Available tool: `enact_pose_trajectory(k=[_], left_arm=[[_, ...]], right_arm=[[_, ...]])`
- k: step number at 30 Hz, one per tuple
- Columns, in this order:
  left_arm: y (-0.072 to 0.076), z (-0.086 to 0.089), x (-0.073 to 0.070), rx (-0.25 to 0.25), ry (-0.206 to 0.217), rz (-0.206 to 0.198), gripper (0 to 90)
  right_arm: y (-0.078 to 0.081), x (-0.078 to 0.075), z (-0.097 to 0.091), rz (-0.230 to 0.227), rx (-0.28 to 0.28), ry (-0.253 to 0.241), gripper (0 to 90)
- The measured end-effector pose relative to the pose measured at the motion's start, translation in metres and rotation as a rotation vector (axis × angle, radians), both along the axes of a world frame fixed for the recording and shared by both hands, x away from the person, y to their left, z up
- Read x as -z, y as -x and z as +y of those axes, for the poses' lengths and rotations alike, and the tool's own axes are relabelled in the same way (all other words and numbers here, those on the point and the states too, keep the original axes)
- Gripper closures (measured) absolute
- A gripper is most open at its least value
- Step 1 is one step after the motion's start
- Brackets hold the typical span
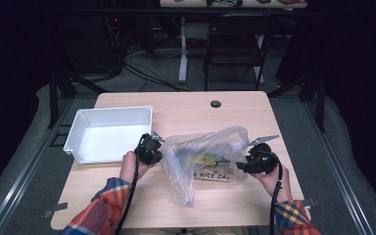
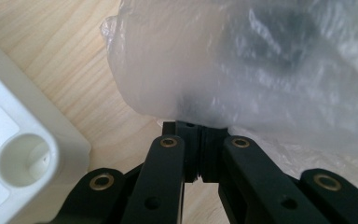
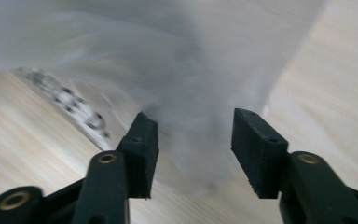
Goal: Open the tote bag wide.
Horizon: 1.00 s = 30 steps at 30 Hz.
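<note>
1. Nearest the camera in the high view, two forearms in plaid sleeves are seen entering from the table's near edge, one on each side of the clear plastic bag.
2. The left gripper is held at the bag's left edge. In the left gripper view its jaws are clenched together on a pinch of the bag's film, which bulges up directly above the pads.
3. The right gripper is held at the bag's right end. In the right gripper view its jaws stand apart, released, with the bag's film hanging between the fingers and no pad seen pressing on it.
4. The bag itself lies on the wooden table, stretched between the two grippers, puffed up, with a narrower end trailing toward the near edge. A yellow-and-dark item is visible inside it, too blurred to be identified, and printed lettering is seen on its near side.
5. Left of the bag, just beyond the left gripper, a white bin is set on the table.
6. Beyond the bag, a dark round hole is seen near the table's far edge.
7. Farther back than the bag and table, a dark chair stands on the floor.
</note>
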<state>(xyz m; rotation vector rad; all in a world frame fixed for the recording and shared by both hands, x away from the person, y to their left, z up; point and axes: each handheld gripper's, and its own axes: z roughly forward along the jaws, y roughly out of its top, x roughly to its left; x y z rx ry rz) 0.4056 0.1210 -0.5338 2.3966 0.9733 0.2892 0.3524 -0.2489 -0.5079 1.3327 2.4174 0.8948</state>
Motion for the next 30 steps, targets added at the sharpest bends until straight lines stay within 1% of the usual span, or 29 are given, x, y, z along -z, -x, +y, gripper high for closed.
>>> enact_pose_trajectory(k=[1, 2, 3, 4, 5, 6, 7, 8, 9, 10, 11, 12, 13, 14, 15, 16, 17, 18, 19, 20, 21, 22, 23, 24, 25, 26, 27, 29, 30], left_arm=[[0.0, -0.001, 0.0, -0.001, -0.001, 0.001, 89.3], [0.0, -0.001, 0.0, -0.001, -0.001, 0.001, 89.3], [0.0, -0.001, 0.001, -0.001, 0.001, 0.004, 89.3], [0.0, 0.0, 0.0, 0.0, -0.002, 0.007, 89.3], [0.0, 0.0, 0.0, 0.0, -0.002, 0.007, 89.3], [-0.001, 0.0, 0.001, -0.007, -0.003, 0.004, 89.3], [-0.001, 0.001, 0.0, -0.005, -0.002, 0.011, 89.3], [-0.001, 0.002, 0.001, -0.013, 0.0, 0.005, 89.2], [-0.002, 0.002, 0.0, -0.012, 0.004, 0.014, 89.2], [-0.002, 0.003, 0.0, -0.016, 0.007, 0.009, 89.2], [-0.003, 0.004, 0.0, -0.015, 0.006, 0.012, 89.2], [-0.003, 0.004, -0.001, -0.018, 0.01, 0.012, 89.3], [-0.004, 0.005, -0.001, -0.02, 0.016, 0.012, 89.3], [-0.004, 0.005, -0.001, -0.02, 0.016, 0.012, 89.3], [-0.004, 0.005, -0.001, -0.019, 0.016, 0.013, 89.3], [-0.004, 0.005, -0.002, -0.017, 0.016, 0.016, 89.3], [-0.004, 0.004, -0.002, -0.021, 0.014, 0.011, 89.1], [-0.004, 0.004, -0.002, -0.019, 0.012, 0.014, 89.1], [-0.004, 0.004, -0.002, -0.018, 0.012, 0.014, 88.9], [-0.004, 0.005, -0.003, -0.017, 0.012, 0.017, 87.7], [-0.004, 0.005, -0.004, -0.014, 0.015, 0.02, 81.2], [-0.003, 0.006, -0.007, -0.019, 0.02, 0.022, 75.9], [-0.003, 0.007, -0.012, -0.016, 0.028, 0.027, 75.9], [0.0, 0.01, -0.02, -0.012, 0.039, 0.027, 65.6], [0.003, 0.013, -0.026, -0.007, 0.036, 0.028, 61.5], [0.003, 0.013, -0.026, -0.007, 0.036, 0.028, 57.8], [0.005, 0.015, -0.03, -0.002, 0.036, 0.031, 57.8], [0.01, 0.019, -0.039, 0.007, 0.034, 0.034, 50.8], [0.014, 0.023, -0.047, 0.017, 0.041, 0.033, 45.0]], right_arm=[[0.004, -0.006, 0.008, -0.035, -0.018, 0.011, 49.5], [0.004, -0.006, 0.008, -0.035, -0.018, 0.011, 49.5], [0.006, -0.007, 0.015, -0.079, -0.022, 0.023, 64.3], [0.006, -0.007, 0.016, -0.083, -0.023, 0.046, 72.1], [0.006, -0.007, 0.016, -0.083, -0.023, 0.046, 72.1], [0.005, -0.004, 0.018, -0.098, -0.007, 0.03, 80.6], [0.003, -0.002, 0.017, -0.072, -0.008, 0.019, 86.8], [0.001, 0.004, 0.014, -0.035, 0.002, 0.022, 89.7], [0.001, 0.004, 0.014, -0.035, 0.002, 0.022, 89.7], [0.0, 0.006, 0.012, -0.027, -0.002, 0.02, 89.9], [0.001, 0.009, 0.011, -0.001, 0.002, 0.004, 90.0], [0.0, 0.01, 0.008, 0.033, -0.007, -0.005, 90.0], [-0.003, 0.016, 0.005, 0.053, 0.012, 0.017, 90.0], [-0.004, 0.018, 0.004, 0.066, 0.012, 0.014, 90.0], [-0.004, 0.018, 0.004, 0.066, 0.012, 0.014, 90.0], [-0.006, 0.022, 0.002, 0.083, 0.017, 0.021, 90.0], [-0.007, 0.028, 0.001, 0.107, 0.028, 0.038, 90.0], [-0.007, 0.028, 0.001, 0.107, 0.028, 0.038, 90.0], [-0.008, 0.031, 0.001, 0.1, 0.055, 0.055, 90.0], [-0.008, 0.033, 0.002, 0.098, 0.08, 0.052, 90.0], [-0.008, 0.032, 0.001, 0.109, 0.065, 0.064, 90.0], [-0.008, 0.031, 0.001, 0.115, 0.064, 0.062, 90.0], [-0.008, 0.031, 0.001, 0.115, 0.064, 0.062, 90.0], [-0.008, 0.031, 0.001, 0.103, 0.057, 0.064, 90.0], [-0.008, 0.03, 0.0, 0.112, 0.038, 0.052, 90.0], [-0.008, 0.029, 0.0, 0.109, 0.042, 0.07, 90.0], [-0.008, 0.029, 0.0, 0.109, 0.042, 0.07, 90.0], [-0.007, 0.027, 0.0, 0.1, 0.045, 0.065, 90.0], [-0.007, 0.025, -0.001, 0.092, 0.044, 0.064, 90.0]])
